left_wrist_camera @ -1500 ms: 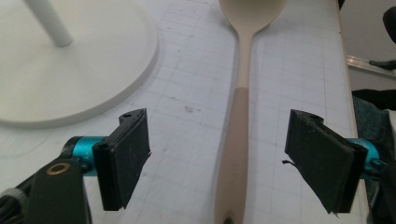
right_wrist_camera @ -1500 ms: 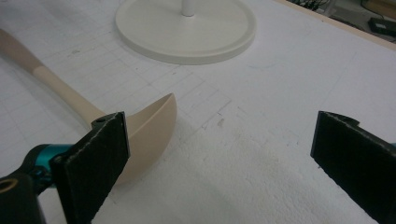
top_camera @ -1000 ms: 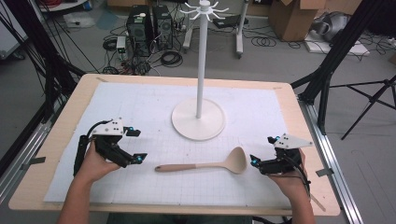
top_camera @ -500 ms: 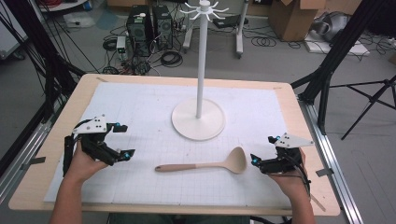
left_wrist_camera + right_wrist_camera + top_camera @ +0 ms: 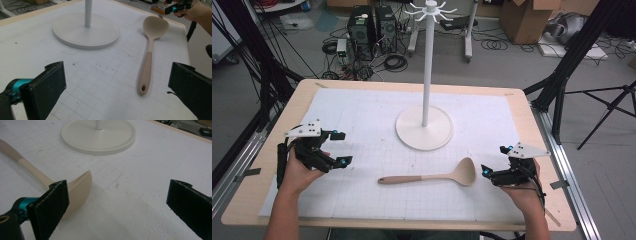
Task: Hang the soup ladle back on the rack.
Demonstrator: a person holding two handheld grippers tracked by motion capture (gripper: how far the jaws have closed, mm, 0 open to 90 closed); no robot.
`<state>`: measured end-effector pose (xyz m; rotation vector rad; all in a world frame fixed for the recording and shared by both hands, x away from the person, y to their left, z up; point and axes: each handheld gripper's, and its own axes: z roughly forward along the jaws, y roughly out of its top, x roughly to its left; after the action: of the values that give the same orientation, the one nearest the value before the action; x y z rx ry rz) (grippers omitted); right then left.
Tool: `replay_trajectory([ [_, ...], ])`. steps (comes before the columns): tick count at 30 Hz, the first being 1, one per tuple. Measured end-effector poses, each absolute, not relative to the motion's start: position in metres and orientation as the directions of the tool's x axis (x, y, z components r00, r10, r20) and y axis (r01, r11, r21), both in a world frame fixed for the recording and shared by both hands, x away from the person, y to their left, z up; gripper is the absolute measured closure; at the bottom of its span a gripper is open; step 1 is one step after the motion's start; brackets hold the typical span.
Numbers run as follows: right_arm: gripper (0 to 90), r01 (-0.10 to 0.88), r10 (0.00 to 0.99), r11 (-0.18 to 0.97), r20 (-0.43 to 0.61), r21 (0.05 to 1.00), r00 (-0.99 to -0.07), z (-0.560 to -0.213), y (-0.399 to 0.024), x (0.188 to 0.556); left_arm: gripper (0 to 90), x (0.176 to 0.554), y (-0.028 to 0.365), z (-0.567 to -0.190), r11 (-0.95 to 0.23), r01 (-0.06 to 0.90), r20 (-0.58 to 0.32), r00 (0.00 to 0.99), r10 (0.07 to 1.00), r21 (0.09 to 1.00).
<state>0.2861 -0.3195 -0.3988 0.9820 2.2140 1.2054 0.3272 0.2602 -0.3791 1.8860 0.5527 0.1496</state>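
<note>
A light wooden table (image 5: pixel 267 165) fills the middle of the high view, its top mostly covered by a white gridded mat (image 5: pixel 362 125). On the mat, just above the frame's centre, stands a white stand (image 5: pixel 424 127) with a round flat base and a tall upright pole. Below and slightly right of it, well apart from the base, a beige ladle (image 5: pixel 432 176) lies flat, bowl toward the right, handle pointing left.
</note>
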Motion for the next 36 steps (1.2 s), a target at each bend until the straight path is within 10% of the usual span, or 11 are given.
replay_trajectory([
  [36,3.0,0.334,0.717,0.365,-0.034,0.869,-0.696,-0.372,-0.314,0.286,1.7,0.322,0.264,-0.372,-0.311,0.271,-0.095,0.872,0.480,0.911],
])
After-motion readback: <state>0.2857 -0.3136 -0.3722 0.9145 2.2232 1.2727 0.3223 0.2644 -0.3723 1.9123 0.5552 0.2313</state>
